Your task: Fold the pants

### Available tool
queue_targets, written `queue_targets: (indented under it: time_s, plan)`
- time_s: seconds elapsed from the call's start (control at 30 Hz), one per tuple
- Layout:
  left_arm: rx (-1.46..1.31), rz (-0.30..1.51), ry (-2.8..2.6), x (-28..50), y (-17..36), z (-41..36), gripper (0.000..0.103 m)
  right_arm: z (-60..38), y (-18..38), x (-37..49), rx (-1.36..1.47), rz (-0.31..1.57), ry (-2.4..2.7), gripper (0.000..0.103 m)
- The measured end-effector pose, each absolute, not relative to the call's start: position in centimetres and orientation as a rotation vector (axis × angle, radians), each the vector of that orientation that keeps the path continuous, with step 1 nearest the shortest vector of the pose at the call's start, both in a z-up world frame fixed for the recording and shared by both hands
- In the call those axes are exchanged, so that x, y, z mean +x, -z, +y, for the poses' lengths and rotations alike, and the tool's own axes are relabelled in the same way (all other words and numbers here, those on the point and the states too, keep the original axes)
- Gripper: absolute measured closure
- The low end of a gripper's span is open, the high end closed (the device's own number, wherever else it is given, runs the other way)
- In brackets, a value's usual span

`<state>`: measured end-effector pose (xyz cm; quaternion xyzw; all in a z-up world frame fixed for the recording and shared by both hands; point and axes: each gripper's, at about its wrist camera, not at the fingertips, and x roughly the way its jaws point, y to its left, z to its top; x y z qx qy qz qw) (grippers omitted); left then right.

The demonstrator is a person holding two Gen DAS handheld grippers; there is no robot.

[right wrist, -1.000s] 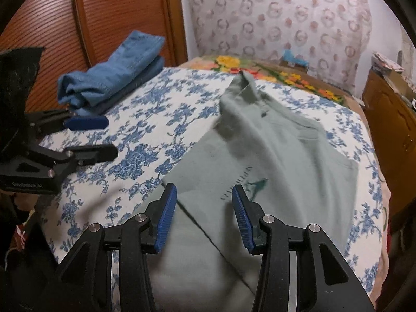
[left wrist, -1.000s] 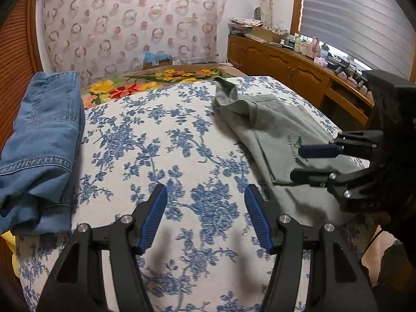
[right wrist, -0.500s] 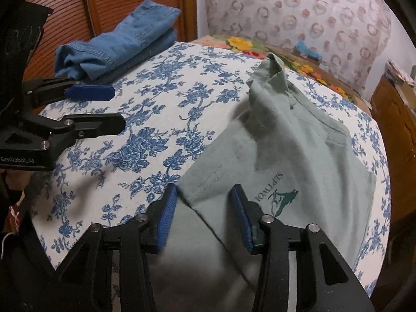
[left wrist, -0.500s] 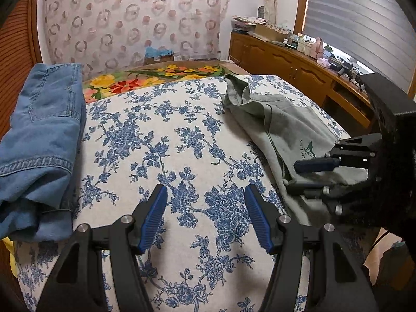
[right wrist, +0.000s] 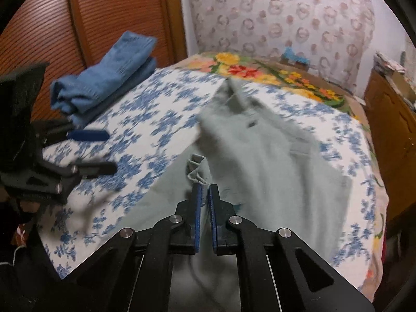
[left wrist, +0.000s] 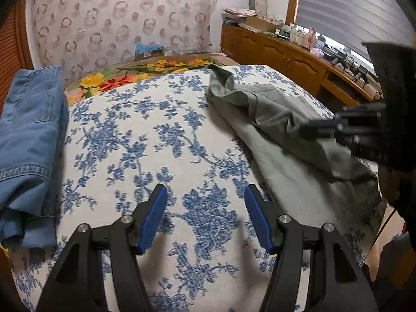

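1. I count two garments on the bed: one grey-green pair of pants (right wrist: 273,161) and one folded pair of blue jeans (left wrist: 28,135). I also count two grippers.
2. The pants lie on the blue-flowered bedspread (left wrist: 145,140). In the right wrist view their long axis runs from my fingers toward 12 o'clock, and the far narrow end points at the flowered blanket (right wrist: 262,74).
3. My right gripper (right wrist: 204,202) is clamped on a bunched edge of the pants, with the blue pads almost together and the cloth lifted between them.
4. My left gripper (left wrist: 202,215) has its fingers wide apart above bare bedspread and touches no cloth.
5. Only the left wrist view shows the wooden cabinet (left wrist: 283,59) at 2 o'clock. Only the right wrist view shows the pinched fold itself; it is blurred there.
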<state>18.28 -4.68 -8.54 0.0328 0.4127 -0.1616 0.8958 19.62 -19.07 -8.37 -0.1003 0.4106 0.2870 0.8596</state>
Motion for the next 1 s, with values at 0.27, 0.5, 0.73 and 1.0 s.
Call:
queue_targets:
  time_s: [0.27,0.5,0.73,1.0]
  plan:
    - [0.092,0.861,0.365,18.8,8.3,-6.7,0.042,-22.6,7.7,21.3,-0.193,0.831,-0.530,0.099]
    - [0.115,0.866,0.380,19.2,8.4,-8.1,0.042,-25.9,7.4,23.2,-0.180,0.799,-0.473,0.099]
    - [0.122,0.882,0.384,19.5,8.8,-9.0,0.042,-28.9,7.9,25.2,-0.154,0.808,-0.410,0.099]
    - [0.136,0.905,0.386,19.8,9.8,-9.7,0.042,-30.5,8.9,26.0,-0.086,0.844,-0.394,0.078]
